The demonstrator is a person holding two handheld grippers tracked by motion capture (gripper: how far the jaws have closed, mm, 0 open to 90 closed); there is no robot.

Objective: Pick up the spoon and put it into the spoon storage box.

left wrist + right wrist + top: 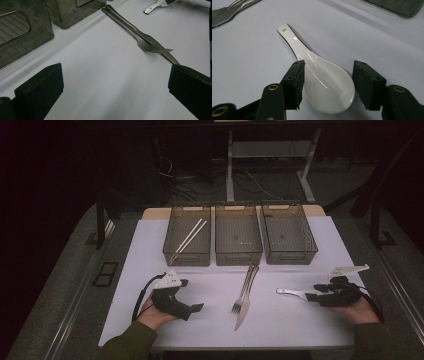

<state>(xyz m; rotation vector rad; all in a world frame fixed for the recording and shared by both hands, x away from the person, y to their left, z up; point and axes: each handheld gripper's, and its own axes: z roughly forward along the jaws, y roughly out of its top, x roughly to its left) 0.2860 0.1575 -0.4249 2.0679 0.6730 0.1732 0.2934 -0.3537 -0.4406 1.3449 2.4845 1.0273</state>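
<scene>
The table (pixel 150 250) carries three bins (pixel 238 241) in a row at 12 o'clock, probably for sorting cutlery. At the centre lie a fork (pixel 245 290) and knife (pixel 243 316) together. The left gripper (pixel 192 309), at 8 o'clock, waits with its jaws wide open and empty. At 4 o'clock, the right gripper (pixel 328 83) has its jaws half open around the bowl of the white spoon (pixel 324 82), one pad touching it, apparently ready to grasp it.

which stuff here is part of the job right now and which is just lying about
In the job:
- white spoon, lying between the open jaws of the right gripper
- three bins at the back, likely where cutlery goes

Lying about for now:
- fork and knife, mid-table
- chopsticks, in the leftmost bin
- left gripper, open over bare table
</scene>
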